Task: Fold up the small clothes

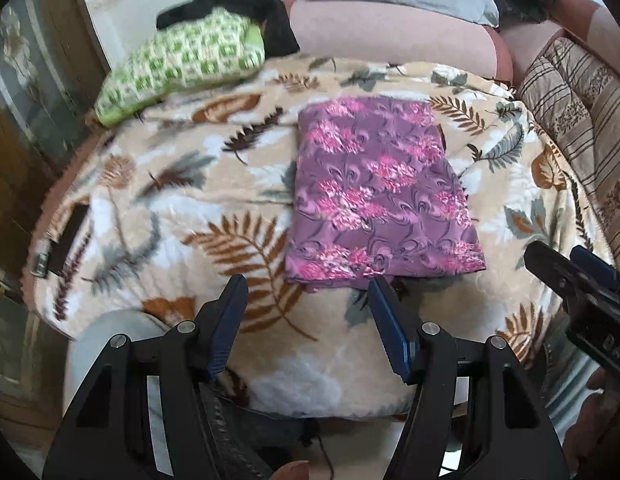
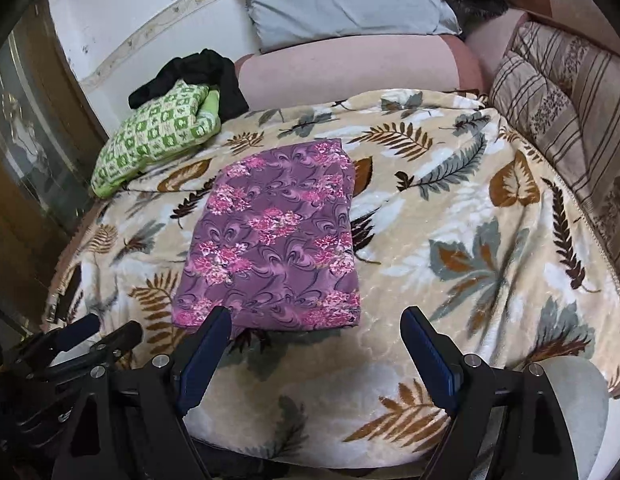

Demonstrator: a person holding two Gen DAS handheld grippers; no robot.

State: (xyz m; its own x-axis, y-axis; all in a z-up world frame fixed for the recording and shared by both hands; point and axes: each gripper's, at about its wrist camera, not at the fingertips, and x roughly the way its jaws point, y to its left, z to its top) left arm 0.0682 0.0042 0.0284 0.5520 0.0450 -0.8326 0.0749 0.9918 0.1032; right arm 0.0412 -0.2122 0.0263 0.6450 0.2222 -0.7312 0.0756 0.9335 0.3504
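Two black grippers with blue ribbed finger pads are filling the bottom of both frames: the left gripper [image 1: 308,288] is hanging with its jaws spread wide and holding nothing, and the right gripper [image 2: 316,320] is doing the same, jaws far apart and empty. At the right edge of the left wrist view, the right gripper's body is showing raised letters, with only "BAS" readable. One folded purple cloth with pink flower clusters [image 1: 380,192] [image 2: 272,236] is lying flat as a neat rectangle on the beige fleece blanket with brown and grey leaf prints [image 1: 170,216] [image 2: 450,240], just beyond both sets of fingertips and untouched by them. In the upper left of each frame, one green-and-white checked folded cloth [image 1: 182,64] [image 2: 158,134] is resting near the blanket's far edge, with one crumpled black garment [image 1: 238,0] [image 2: 190,74] lying against it behind. One pale grey pillow [image 2: 342,0] is leaning at the top, and one brown striped cushion [image 2: 562,100] is sitting at the right
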